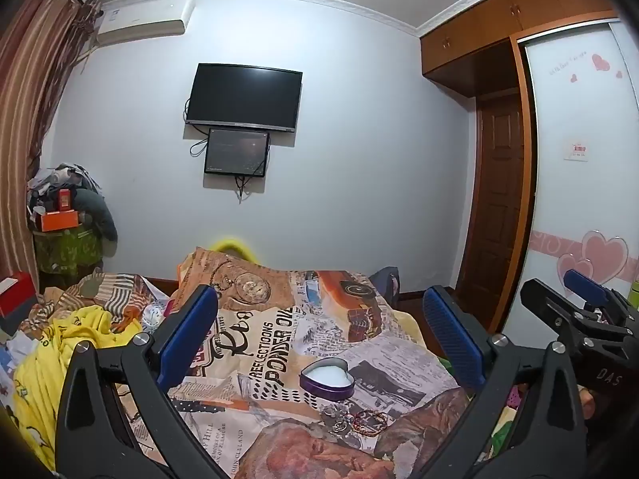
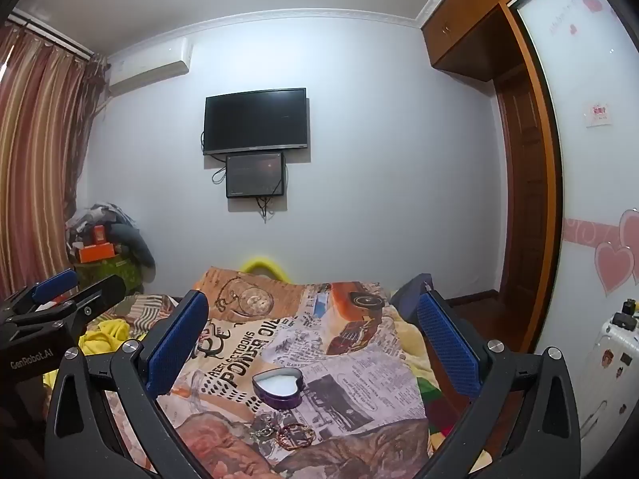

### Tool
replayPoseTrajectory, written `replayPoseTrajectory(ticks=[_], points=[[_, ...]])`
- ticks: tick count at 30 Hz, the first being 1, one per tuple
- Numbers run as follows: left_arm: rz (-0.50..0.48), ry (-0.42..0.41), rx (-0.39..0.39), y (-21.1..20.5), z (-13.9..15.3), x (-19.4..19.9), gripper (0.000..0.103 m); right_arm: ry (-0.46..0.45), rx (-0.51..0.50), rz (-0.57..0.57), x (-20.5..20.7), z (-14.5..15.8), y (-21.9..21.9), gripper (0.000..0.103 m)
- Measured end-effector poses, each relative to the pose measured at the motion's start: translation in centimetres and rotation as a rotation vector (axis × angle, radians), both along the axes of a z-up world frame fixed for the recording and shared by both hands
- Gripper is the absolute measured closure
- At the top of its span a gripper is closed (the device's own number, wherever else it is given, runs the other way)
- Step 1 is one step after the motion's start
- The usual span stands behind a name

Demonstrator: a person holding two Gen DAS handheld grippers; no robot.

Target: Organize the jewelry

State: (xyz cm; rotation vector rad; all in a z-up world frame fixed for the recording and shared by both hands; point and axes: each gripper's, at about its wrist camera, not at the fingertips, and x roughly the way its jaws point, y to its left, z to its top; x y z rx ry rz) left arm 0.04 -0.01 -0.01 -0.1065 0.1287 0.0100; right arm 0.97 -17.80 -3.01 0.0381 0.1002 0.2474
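Note:
A purple heart-shaped tin (image 1: 327, 377) with a white lining lies open on the printed bedspread (image 1: 279, 331); it also shows in the right wrist view (image 2: 278, 387). Just in front of it lies a small heap of jewelry (image 1: 361, 423): a red beaded bracelet and silvery pieces, also seen in the right wrist view (image 2: 285, 433). My left gripper (image 1: 319, 323) is open and empty, held above the bed behind the tin. My right gripper (image 2: 315, 323) is open and empty too, level with the left one; it appears at the right edge of the left wrist view (image 1: 575, 299).
Crumpled yellow cloth (image 1: 60, 355) and striped bedding lie left on the bed. A cluttered stand with an orange box (image 1: 58, 219) is in the far left corner. A TV (image 1: 243, 97) hangs on the wall. A wardrobe (image 1: 579, 159) and white suitcase (image 2: 611, 363) stand right.

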Motion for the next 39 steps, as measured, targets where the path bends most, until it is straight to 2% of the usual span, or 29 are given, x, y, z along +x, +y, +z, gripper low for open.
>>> replayPoseTrajectory(ticks=[20,39], points=[[-0.026,0.026,0.043,-0.9,-0.6,0.5,0.0,0.002,-0.005,0.007,-0.2,-0.1,0.0,0.0],[-0.02,0.035,0.038,-0.9,-1.1,0.9,0.0,0.013,-0.003,0.011,0.1,-0.5,0.1,0.0]])
